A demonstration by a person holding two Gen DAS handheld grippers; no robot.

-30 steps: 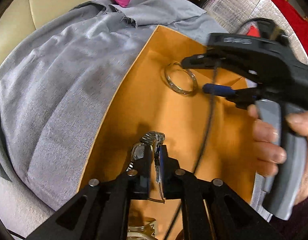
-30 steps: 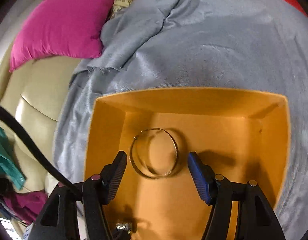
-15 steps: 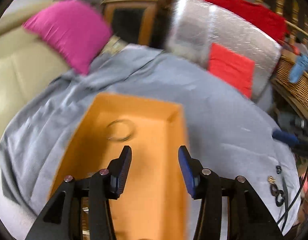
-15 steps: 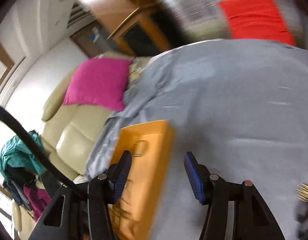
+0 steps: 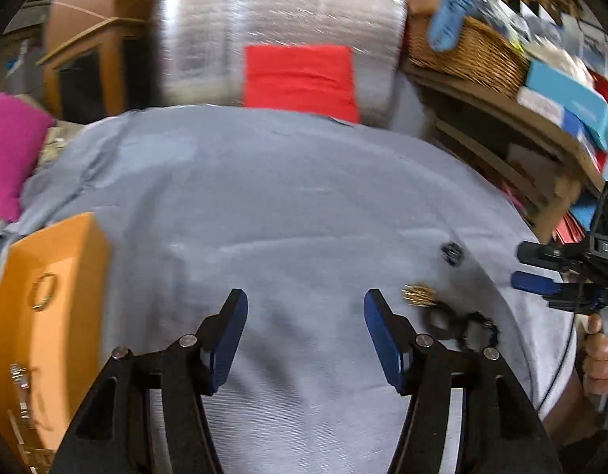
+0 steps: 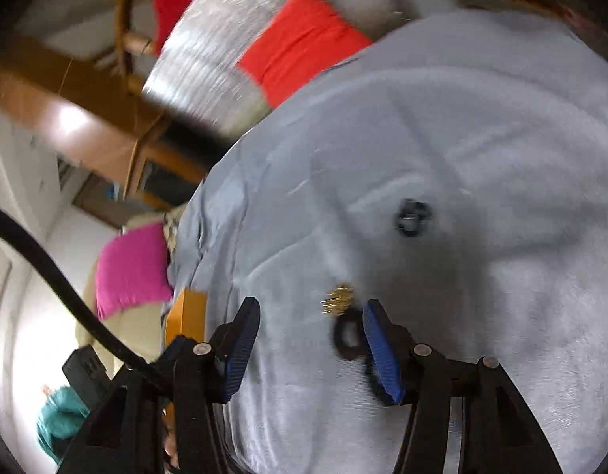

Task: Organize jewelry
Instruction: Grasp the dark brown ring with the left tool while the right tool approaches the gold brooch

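My left claw (image 5: 306, 324) hangs over the grey woven cloth (image 5: 288, 213) with its blue-padded jaws standing wide; they have just been opening, and nothing lies between them, only bare cloth. Off to the left sits the shallow orange cardboard tray (image 5: 59, 316), and in it I see a thin silver bangle (image 5: 44, 291) lying flat and, nearer the lower edge, a silver metal-link wristwatch (image 5: 20, 387).

The loose jewelry lies to the right of my left claw on the cloth: a small gold bristly piece (image 5: 419, 295), a black ring-shaped piece (image 5: 442, 322) just beside it, another dark ragged piece (image 5: 481, 326) next to that, and a small dark round piece (image 5: 452, 252) further up, apart from the rest. All are blurred and I cannot tell their exact kind.

My right claw (image 6: 310, 339) also stands with its jaws apart and empty. In its own view the gold bristly piece sits just ahead of the gap, and the black ring-shaped piece lies partly hidden against the right-hand pad (image 6: 379, 351); whether they touch I cannot tell. From the left view my hand (image 5: 598, 355) grips the right claw's handle at the far right edge; some pale lettering shows on its black body, too blurred to read.

Beyond the cloth are a red cushion (image 5: 300, 75) against a silvery quilted back (image 5: 209, 39), a magenta pillow (image 5: 12, 154), and a wicker basket (image 5: 470, 53).
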